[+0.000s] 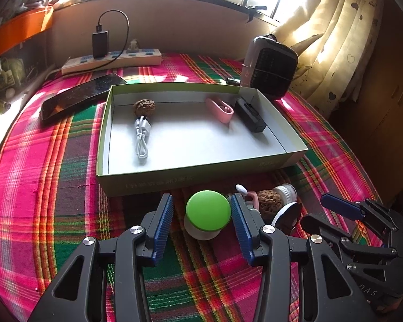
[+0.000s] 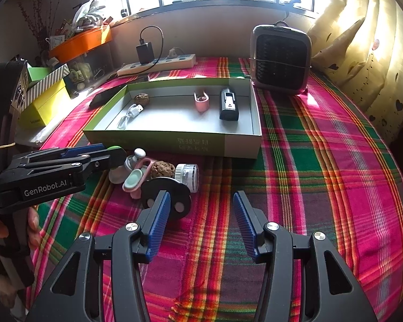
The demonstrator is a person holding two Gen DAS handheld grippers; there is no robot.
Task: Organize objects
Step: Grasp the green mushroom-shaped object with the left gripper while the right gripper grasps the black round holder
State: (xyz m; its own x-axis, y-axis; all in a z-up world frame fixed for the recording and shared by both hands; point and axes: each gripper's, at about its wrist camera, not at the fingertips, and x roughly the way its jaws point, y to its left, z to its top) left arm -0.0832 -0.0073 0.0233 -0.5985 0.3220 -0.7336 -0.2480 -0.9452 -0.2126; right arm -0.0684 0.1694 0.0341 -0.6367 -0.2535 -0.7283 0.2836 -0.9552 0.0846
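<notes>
A green-capped white knob (image 1: 208, 212) stands on the plaid cloth between the fingers of my left gripper (image 1: 201, 200); the right pad is at its cap and a gap shows on the left side. Beside it lie a walnut (image 1: 268, 200), a white ribbed jar (image 1: 286, 191), a pink-and-teal piece (image 2: 135, 179) and a black disc (image 2: 166, 198). My right gripper (image 2: 201, 196) is open over bare cloth, its left finger next to the disc. The green box (image 1: 201, 179) holds a second walnut (image 1: 144, 107), a white cable (image 1: 142, 139), a pink clip (image 1: 219, 110) and a black device (image 1: 251, 115).
A phone (image 1: 78, 99) lies left of the box and a power strip (image 1: 112, 61) with a charger sits behind it. A small dark fan (image 1: 271, 69) stands at the box's back right corner, with curtains further right. A hand (image 2: 32, 222) holds the left gripper's handle.
</notes>
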